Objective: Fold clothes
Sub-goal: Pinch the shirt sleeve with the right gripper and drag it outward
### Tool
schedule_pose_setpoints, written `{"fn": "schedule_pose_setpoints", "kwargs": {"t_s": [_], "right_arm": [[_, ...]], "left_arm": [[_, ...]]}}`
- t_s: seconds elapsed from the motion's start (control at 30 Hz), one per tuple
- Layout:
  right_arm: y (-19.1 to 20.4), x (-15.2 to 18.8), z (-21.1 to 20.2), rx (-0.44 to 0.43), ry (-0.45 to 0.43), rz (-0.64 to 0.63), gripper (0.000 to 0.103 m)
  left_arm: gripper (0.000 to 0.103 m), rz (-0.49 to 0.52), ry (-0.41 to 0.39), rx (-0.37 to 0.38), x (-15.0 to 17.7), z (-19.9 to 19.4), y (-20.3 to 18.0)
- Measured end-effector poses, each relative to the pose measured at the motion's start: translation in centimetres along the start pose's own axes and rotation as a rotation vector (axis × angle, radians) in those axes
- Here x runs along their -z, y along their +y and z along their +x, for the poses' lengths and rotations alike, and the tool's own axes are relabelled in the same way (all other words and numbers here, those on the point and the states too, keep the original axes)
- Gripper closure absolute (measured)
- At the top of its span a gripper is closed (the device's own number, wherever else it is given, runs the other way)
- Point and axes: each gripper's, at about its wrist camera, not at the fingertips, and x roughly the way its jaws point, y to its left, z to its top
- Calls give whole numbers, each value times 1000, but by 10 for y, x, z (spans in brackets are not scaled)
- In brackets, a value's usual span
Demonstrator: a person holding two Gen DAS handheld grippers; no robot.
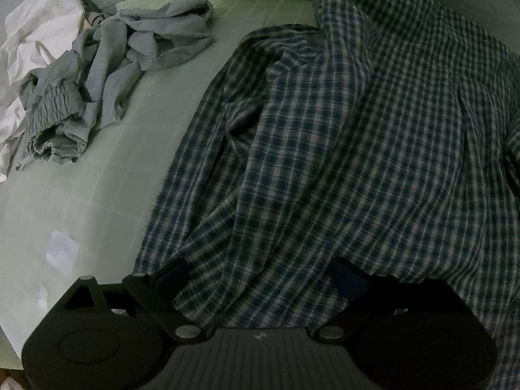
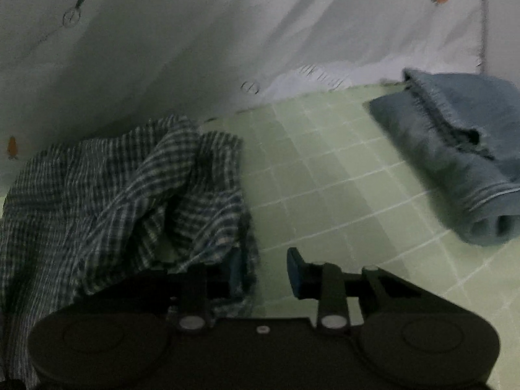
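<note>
A dark blue and white plaid shirt (image 1: 341, 136) lies spread and wrinkled over the green gridded mat (image 1: 97, 195). My left gripper (image 1: 260, 276) is open, its fingers wide apart at the shirt's near edge, and the fabric drapes over the gap and partly covers both pads. In the right wrist view a bunched part of the plaid shirt (image 2: 113, 188) lies to the left. My right gripper (image 2: 265, 269) is open. Its left finger (image 2: 234, 269) touches the shirt's edge and its right finger (image 2: 294, 268) stands over the bare mat (image 2: 325, 175).
A crumpled grey garment (image 1: 107, 74) and a white one (image 1: 35, 29) lie at the mat's far left. A folded blue garment (image 2: 455, 156) rests at the right. A white printed sheet (image 2: 195, 32) rises behind the mat.
</note>
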Motion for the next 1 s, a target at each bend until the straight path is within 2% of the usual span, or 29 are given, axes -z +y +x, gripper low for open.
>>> {"fn": "schedule_pose_setpoints", "kwargs": {"t_s": [0.07,0.13,0.17,0.23,0.37,0.47,0.53,0.6,0.67,0.7,0.73,0.83,1.0], "right_arm": [[4,3,6,0,23,-18,72],[6,8,10,5,35,-50,94],[7,10,10,4,39,-77,100],[8,19,-6,28,3,-142,101],[3,40,-58,178,-95,-248,101],[-14,62,-88,309,-68,-276,101],[-29,77,-95,356,5,-270,101],[-46,85,-101,334,48,-193,100],[-60,85,-111,280,-3,-98,88],[-65,81,-114,277,-36,-61,69],[-69,77,-115,286,-63,-35,59],[-83,65,-108,285,-115,48,61],[-106,40,-82,223,-131,159,61]], "left_arm": [[8,4,-1,-2,3,0,-2],[8,5,-3,-4,7,1,-4],[7,6,-4,-5,9,1,-5],[7,6,-6,-7,13,1,-8],[7,5,-9,-8,21,2,-11],[7,5,-11,-11,27,2,-15],[7,19,-9,-12,31,2,-18],[7,32,-7,-12,36,1,-21],[8,45,-5,-12,40,1,-25],[8,53,-5,-11,42,0,-27],[8,61,-8,-8,45,-2,-28],[8,85,-30,-1,50,-11,-31],[8,119,-55,4,9,-20,-17]]}}
